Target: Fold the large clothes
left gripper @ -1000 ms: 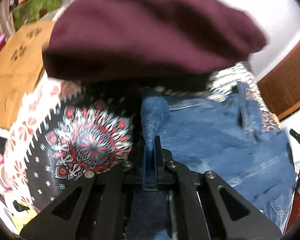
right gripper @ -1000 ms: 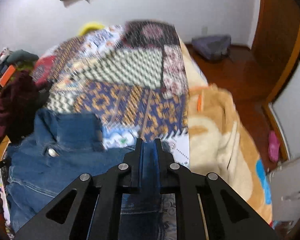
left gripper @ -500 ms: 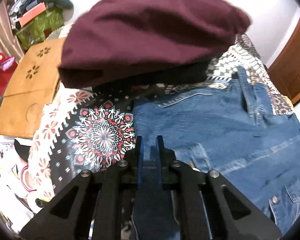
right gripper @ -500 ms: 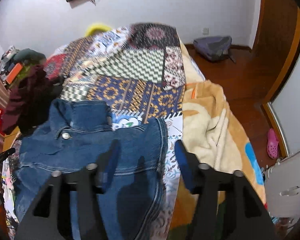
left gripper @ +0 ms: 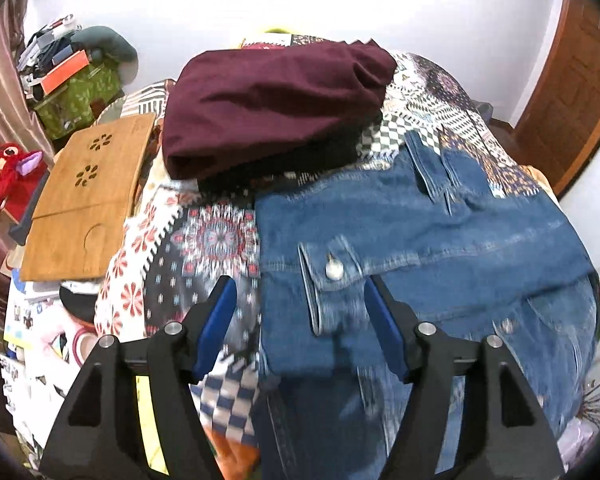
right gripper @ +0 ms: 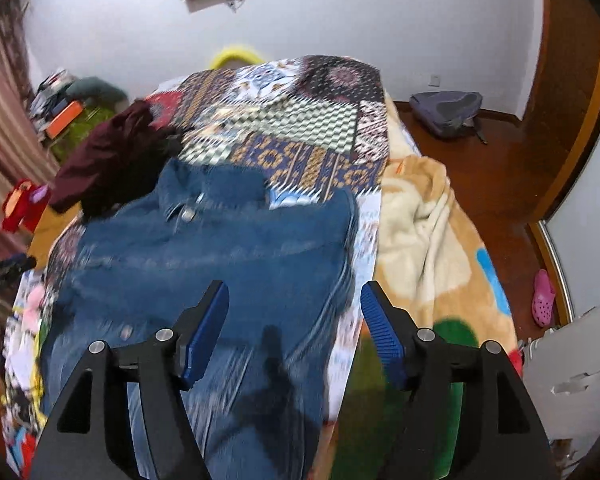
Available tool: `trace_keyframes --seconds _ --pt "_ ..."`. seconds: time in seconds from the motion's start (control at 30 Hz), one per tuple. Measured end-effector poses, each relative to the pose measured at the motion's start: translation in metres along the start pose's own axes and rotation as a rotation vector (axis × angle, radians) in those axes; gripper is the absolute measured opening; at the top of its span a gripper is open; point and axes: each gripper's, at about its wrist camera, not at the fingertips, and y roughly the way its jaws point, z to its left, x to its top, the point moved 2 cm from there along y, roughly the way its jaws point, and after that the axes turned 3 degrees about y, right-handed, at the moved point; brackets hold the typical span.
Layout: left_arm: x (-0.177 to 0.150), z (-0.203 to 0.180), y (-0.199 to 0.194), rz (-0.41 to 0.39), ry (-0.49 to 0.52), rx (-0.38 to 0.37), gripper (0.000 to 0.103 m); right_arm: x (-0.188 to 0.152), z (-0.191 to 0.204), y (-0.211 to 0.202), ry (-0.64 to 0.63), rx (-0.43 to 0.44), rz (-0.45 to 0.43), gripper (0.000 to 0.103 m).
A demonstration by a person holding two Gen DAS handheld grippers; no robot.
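Note:
A blue denim jacket [left gripper: 440,248] lies spread on the patterned bedspread [left gripper: 212,240], with a buttoned cuff [left gripper: 332,272] folded onto it. It also shows in the right wrist view [right gripper: 220,264]. My left gripper [left gripper: 300,312] is open and empty, above the cuff at the jacket's left edge. My right gripper [right gripper: 294,320] is open and empty, above the jacket's right part near its edge.
A folded maroon garment [left gripper: 276,100] sits on the bed behind the jacket. A wooden lap desk [left gripper: 88,196] lies at the left. A cream blanket [right gripper: 428,240] hangs off the bed's right side. A backpack [right gripper: 446,112] lies on the wooden floor.
Both grippers were shut on denim a second ago. The right opened first, then the left. Both have drawn back, and the jacket now lies folded on the bed.

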Motion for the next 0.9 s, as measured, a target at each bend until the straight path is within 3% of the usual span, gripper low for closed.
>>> trace_keyframes --seconds 0.13,0.5,0.7,0.9 --pt "-0.035 0.005 -0.001 0.058 -0.017 -0.01 0.066 -0.03 -0.001 -0.006 0.002 -0.002 0.026 0.066" --pt "-0.128 0.031 0.016 0.233 -0.188 -0.079 0.066 -0.097 -0.009 0.005 0.117 0.033 0.126 0.066" --pt "-0.162 0.025 0.017 0.244 -0.25 -0.169 0.066 -0.111 -0.006 0.011 0.151 0.083 0.136 0.066" --pt "-0.168 0.021 0.012 0.225 -0.284 -0.226 0.066 -0.118 -0.006 0.022 0.177 0.1 0.132 0.065"
